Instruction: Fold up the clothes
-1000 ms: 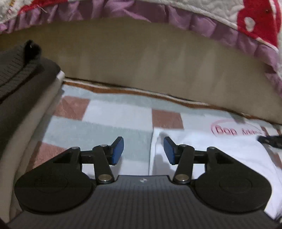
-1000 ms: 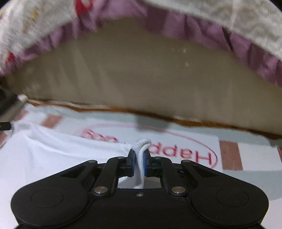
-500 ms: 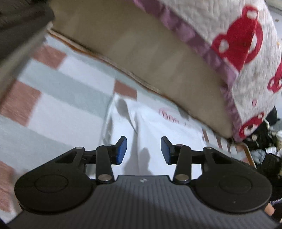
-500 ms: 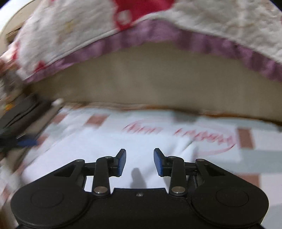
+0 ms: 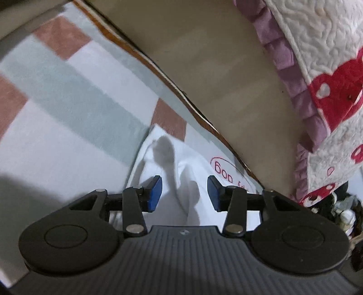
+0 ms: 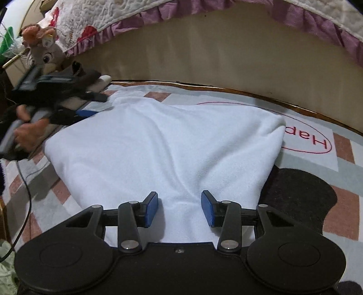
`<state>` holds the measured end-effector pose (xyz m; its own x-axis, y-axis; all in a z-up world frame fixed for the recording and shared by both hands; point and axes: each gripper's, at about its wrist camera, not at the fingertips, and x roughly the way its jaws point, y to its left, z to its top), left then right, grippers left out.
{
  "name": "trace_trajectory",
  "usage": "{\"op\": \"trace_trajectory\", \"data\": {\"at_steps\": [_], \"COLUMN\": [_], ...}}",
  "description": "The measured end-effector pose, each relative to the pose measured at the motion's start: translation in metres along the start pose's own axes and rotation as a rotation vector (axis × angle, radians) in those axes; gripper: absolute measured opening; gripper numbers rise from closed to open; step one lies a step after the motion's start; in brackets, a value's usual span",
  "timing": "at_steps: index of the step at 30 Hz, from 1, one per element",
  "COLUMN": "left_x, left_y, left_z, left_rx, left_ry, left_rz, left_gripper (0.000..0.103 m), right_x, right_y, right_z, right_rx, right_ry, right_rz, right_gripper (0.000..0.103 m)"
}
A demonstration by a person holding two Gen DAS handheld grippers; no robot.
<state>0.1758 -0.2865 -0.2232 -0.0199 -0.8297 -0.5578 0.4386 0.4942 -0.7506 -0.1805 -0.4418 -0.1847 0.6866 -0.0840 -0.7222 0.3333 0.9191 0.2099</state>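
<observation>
A white garment lies folded on a checked blanket beside a tan wall under a quilt. The right gripper hangs over its near edge, jaws opening, gripping nothing. The left gripper, closing, holds no cloth. Only the right view shows a plush toy, the person's hand and a dark patch on the blanket.
</observation>
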Motion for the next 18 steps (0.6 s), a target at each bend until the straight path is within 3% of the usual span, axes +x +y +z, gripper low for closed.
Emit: {"op": "trace_trajectory", "data": {"at_steps": [2,3,6,11,15,18], "left_x": [0.009,0.01,0.006,-0.021,-0.038,-0.049], "left_y": [-0.002,-0.003,-0.007,-0.025,-0.04,-0.036], "left_z": [-0.002,-0.003,-0.005,0.007,0.011,0.021], "left_rx": [0.034,0.055,0.096,0.152,0.213,0.203], "left_ry": [0.01,0.004,-0.03,-0.116,-0.172,-0.2], "left_rz": [0.033,0.042,0.032,-0.062,-0.065,-0.064], "left_gripper": [0.018,0.003,0.003,0.003,0.001,0.001], "right_x": [-0.002,-0.001,-0.001,-0.003,-0.003,-0.002], "right_y": [-0.001,-0.003,-0.005,-0.012,-0.017,-0.02], "right_z": [-0.002,-0.003,-0.004,-0.009,-0.009,-0.008], "right_rx": [0.016,0.023,0.021,0.046,0.053,0.043], "right_ry": [-0.002,-0.003,-0.01,-0.027,-0.02,-0.01], "right_rz": [0.014,0.021,0.032,0.063,0.089,0.104], "right_gripper": [0.047,0.047,0.047,0.048,0.048,0.048]}}
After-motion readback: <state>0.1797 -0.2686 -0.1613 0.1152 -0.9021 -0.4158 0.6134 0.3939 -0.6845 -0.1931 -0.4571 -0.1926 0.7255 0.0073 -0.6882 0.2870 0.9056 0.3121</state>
